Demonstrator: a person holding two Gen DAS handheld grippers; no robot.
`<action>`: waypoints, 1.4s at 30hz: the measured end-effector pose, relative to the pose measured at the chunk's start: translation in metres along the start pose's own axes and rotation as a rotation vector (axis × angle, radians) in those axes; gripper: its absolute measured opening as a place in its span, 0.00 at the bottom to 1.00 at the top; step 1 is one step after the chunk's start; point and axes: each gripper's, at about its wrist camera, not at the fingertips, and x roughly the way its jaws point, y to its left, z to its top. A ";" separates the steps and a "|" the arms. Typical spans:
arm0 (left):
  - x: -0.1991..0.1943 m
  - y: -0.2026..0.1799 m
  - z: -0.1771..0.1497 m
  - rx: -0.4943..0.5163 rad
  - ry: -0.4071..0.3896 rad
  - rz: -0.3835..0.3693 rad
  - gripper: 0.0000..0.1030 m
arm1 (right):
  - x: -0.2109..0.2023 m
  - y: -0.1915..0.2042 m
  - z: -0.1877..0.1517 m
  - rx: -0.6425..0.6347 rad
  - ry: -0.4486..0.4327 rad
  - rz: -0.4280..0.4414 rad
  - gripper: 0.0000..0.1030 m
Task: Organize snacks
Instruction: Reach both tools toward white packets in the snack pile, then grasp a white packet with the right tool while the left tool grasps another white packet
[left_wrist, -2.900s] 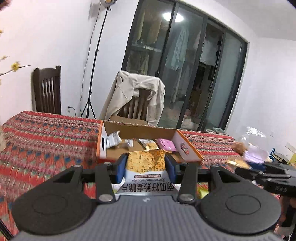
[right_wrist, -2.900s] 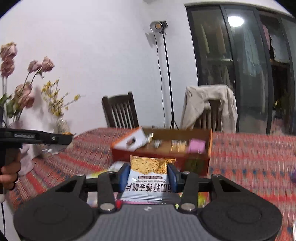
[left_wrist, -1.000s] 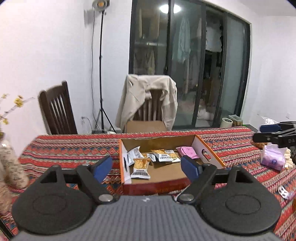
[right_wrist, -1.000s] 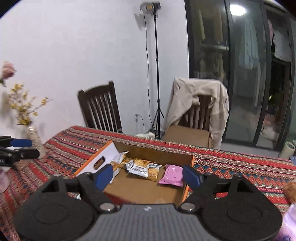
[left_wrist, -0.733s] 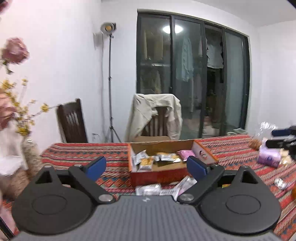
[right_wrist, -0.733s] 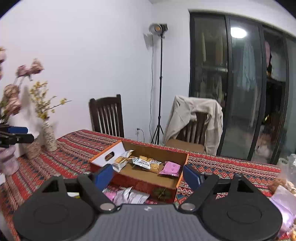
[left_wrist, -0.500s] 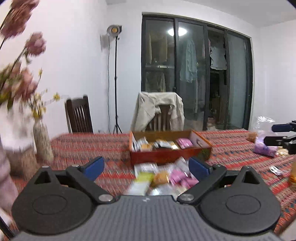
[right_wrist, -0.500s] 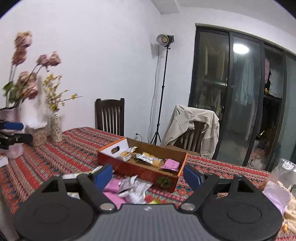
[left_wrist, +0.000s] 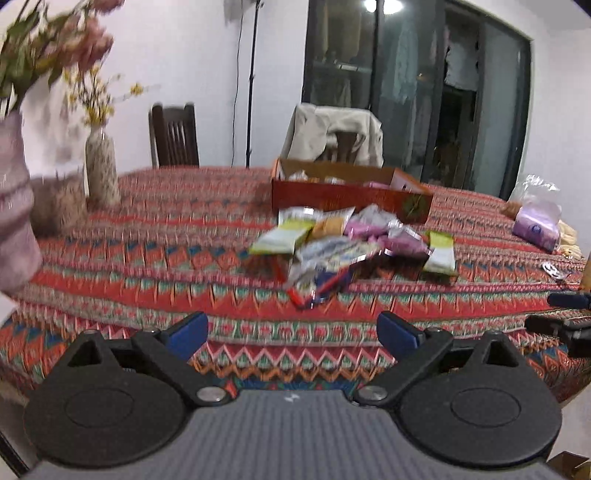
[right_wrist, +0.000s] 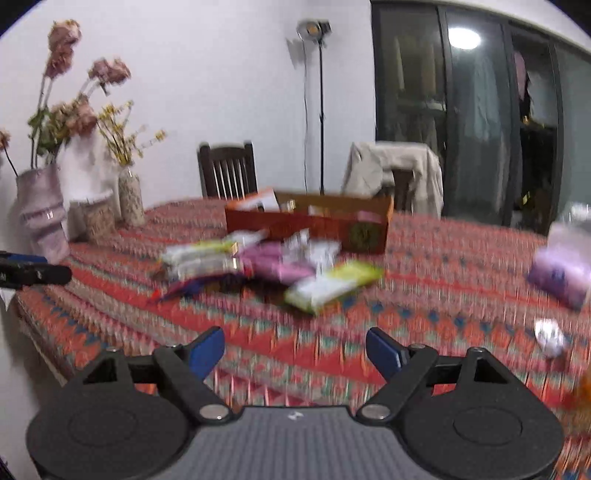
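An open cardboard box with snack packets inside stands on the patterned tablecloth; it also shows in the right wrist view. A loose pile of snack packets lies in front of the box, seen too in the right wrist view. My left gripper is open and empty, back at the table's near edge. My right gripper is open and empty, also well short of the pile. Both views are motion-blurred.
Vases with flowers stand at the table's left. A purple tissue pack and bagged items lie at the right. Two chairs stand behind the table, one draped with a jacket. The other gripper's tip shows at each view's side.
Both grippers let go of their snack packets into the box, opened, then pulled back and down to the table's near edge. The pile of packets came into view.
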 end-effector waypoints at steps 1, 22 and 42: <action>0.003 0.001 -0.002 -0.006 0.008 -0.002 0.97 | 0.003 0.001 -0.006 0.003 0.019 -0.002 0.81; 0.084 0.002 0.054 -0.034 0.018 -0.109 0.93 | 0.073 -0.015 0.016 0.035 0.089 -0.008 0.81; 0.277 -0.038 0.116 0.046 0.197 -0.260 0.69 | 0.255 -0.055 0.105 -0.028 0.153 0.176 0.68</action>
